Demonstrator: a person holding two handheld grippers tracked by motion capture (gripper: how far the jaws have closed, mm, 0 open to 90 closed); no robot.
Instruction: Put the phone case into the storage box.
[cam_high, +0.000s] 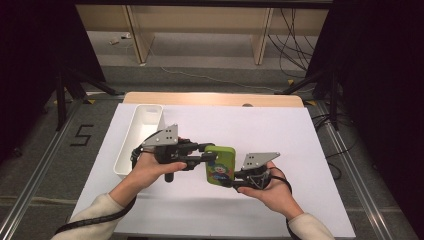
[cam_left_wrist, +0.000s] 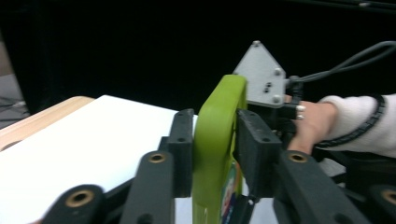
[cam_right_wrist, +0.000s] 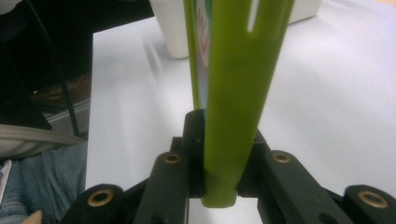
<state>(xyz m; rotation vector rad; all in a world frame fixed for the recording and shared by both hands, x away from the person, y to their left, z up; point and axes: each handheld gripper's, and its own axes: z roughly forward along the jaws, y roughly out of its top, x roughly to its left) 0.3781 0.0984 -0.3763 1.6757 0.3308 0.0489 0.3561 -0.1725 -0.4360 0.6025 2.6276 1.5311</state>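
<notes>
Two grippers meet at the green case (cam_high: 220, 165), held up over the white table (cam_high: 300, 145) beside the white bin (cam_high: 139, 137). In the left gripper view the left gripper (cam_left_wrist: 212, 154) straddles its edge, one pad apparently off it. In the right gripper view the right gripper (cam_right_wrist: 223, 154) clamps it, carrying the case

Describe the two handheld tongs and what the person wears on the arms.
Both tongs, left and right, have black jaws with brass-coloured rivets and a grey three-cornered plate dotted with small holes on top. A black ribbed cable trails back from each along the forearm. The sleeves are cream-white.
</notes>
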